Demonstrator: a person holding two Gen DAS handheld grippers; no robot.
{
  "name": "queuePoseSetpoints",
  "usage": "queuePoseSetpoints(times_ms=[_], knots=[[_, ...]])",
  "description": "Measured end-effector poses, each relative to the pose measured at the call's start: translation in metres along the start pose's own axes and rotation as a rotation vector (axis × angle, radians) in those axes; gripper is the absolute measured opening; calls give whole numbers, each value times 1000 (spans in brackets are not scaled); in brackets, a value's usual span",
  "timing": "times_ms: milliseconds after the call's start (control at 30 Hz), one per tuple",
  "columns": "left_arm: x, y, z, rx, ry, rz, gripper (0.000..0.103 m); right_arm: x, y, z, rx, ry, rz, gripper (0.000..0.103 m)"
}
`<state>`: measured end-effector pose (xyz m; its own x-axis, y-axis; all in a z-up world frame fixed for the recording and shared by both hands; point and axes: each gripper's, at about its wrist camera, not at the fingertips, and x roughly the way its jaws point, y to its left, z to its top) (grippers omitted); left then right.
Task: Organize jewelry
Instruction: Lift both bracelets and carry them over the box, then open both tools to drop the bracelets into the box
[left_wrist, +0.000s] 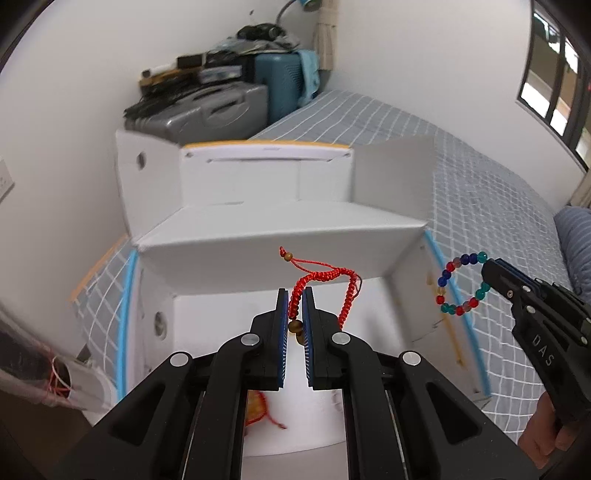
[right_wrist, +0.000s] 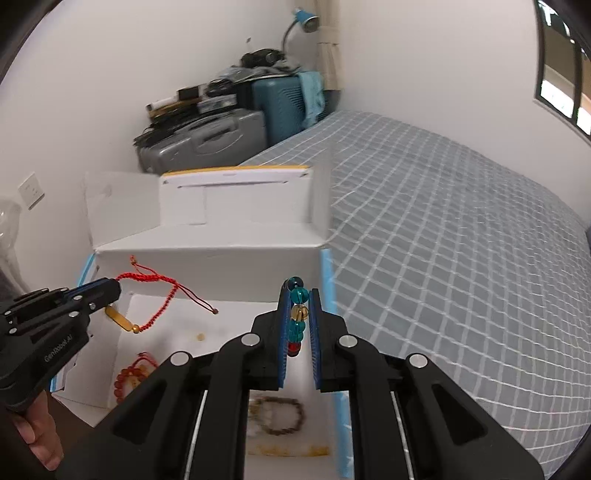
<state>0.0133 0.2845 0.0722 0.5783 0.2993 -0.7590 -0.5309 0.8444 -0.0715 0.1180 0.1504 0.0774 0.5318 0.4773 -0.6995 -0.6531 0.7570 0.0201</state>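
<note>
Open white cardboard box (right_wrist: 221, 317) with raised flaps sits on the bed with the grey-and-white checked cover (right_wrist: 443, 258). On the box floor, right wrist view: one red-orange bead bracelet (right_wrist: 127, 380) at the left, one brown bead bracelet (right_wrist: 282, 415) near the front, partly hidden behind the claw, blurred. One small loose bead (right_wrist: 200, 336) lies mid-floor.

Left claw (left_wrist: 295, 306): nearly together, clamped on the red braided cord bracelet (left_wrist: 325, 280); it hangs above the box interior, gold-brown charm dangling below the fingertips.

Right claw (right_wrist: 300, 314): nearly together, clamped on the multicoloured glass-bead bracelet (left_wrist: 461, 282) (teal, red, blue, amber beads); held in the air over the box's right edge, seen as a full loop from the left wrist view.

Count: two bracelets held, one per claw; two visible in the box.
</note>
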Motion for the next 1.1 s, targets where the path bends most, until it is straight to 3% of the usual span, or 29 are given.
queuePoseSetpoints(times_ms=[233, 600, 700, 767, 833, 1033, 1100], knots=[[16, 29, -20, -14, 55, 29, 7, 35, 32, -14, -23, 74, 34, 9], [50, 38, -39, -3, 135, 55, 8, 76, 40, -35, -40, 181, 17, 11], [54, 38, -40, 5, 145, 61, 13, 81, 42, -34, -42, 180, 9, 12], [53, 38, -40, -3, 138, 62, 28, 80, 41, -35, -43, 180, 13, 15], [47, 40, -41, -9, 121, 69, 35, 74, 38, -34, -43, 165, 13, 34], [-3, 38, -52, -24, -8, 87, 82, 33, 31, -41, -49, 57, 5, 83], [-24, 36, -60, -29, -61, 95, 89, 16, 30, -47, -48, 22, 2, 92]])
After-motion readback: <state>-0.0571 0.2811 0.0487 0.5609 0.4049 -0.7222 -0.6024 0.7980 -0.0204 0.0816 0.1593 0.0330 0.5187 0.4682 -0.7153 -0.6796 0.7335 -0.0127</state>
